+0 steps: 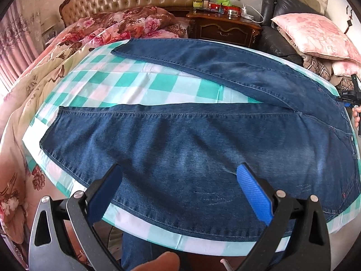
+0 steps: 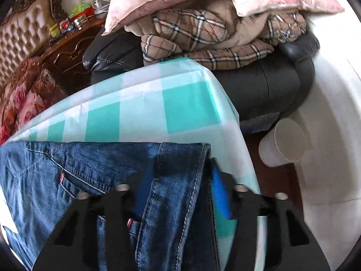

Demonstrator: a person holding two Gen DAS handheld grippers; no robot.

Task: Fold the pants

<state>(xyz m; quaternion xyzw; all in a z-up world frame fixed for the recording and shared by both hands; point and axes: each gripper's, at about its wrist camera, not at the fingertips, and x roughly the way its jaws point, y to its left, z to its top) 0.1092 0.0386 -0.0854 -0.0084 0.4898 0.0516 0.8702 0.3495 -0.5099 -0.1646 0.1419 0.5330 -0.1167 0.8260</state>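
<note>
Dark blue jeans (image 1: 180, 149) lie flat on a table with a green-and-white checked cloth (image 1: 140, 83), legs spread in a V toward the left, waist at the right. My left gripper (image 1: 178, 180) is open with blue pads, hovering above the near leg's lower edge and holding nothing. In the right wrist view the waistband (image 2: 180, 180) of the jeans lies between my right gripper's (image 2: 178, 194) fingers, which stand partly closed around it at the table's right end. The right gripper also shows in the left wrist view (image 1: 352, 99) at the far right.
A bed with floral quilts (image 1: 74, 38) lies beyond the table. A dark wooden nightstand (image 1: 225, 27) holds small items. A black leather chair (image 2: 270, 83) carries pillows and a plaid blanket (image 2: 203, 36). A white paper cup (image 2: 284, 144) lies beside the table's right end.
</note>
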